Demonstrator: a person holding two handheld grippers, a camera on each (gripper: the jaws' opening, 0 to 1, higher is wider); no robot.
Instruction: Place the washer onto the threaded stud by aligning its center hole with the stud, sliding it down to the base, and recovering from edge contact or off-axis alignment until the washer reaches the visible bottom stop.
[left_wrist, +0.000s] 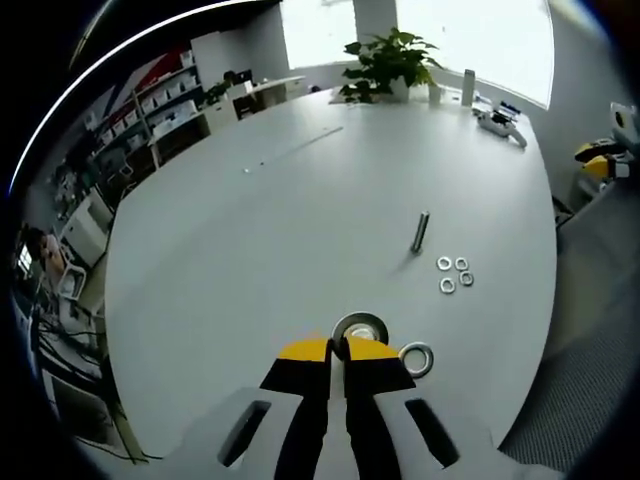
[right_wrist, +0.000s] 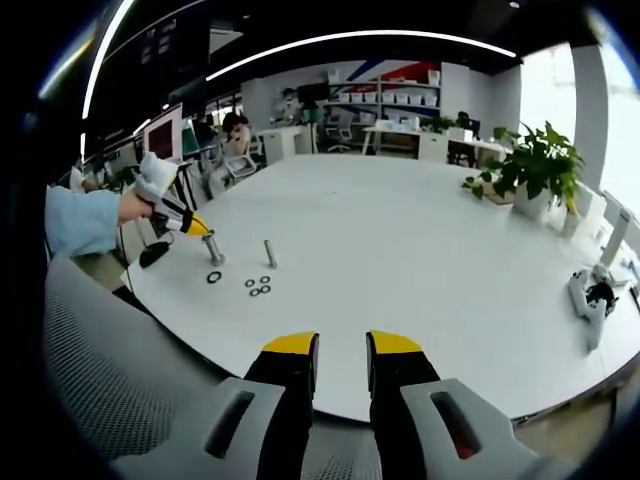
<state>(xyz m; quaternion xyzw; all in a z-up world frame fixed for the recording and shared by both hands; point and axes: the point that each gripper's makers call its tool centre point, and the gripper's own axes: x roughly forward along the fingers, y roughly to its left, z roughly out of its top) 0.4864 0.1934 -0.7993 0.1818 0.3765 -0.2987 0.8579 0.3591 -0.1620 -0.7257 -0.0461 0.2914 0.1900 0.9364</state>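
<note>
White table (left_wrist: 250, 250) bears one stud (left_wrist: 421, 231), five washers; left jaws clamp one washer (left_wrist: 360, 327), right jaws apart.

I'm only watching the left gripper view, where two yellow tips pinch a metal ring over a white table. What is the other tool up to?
Observer: The right gripper is open and holds nothing. It hangs at the near edge of the table, well away from the stud.
Visitor: And who is holding the tool that I'm looking along?
Observer: A hand in a white glove, with a light blue sleeve behind it, holds the left gripper, the one pinching your ring. It reaches in over the far left edge of the table.
</note>
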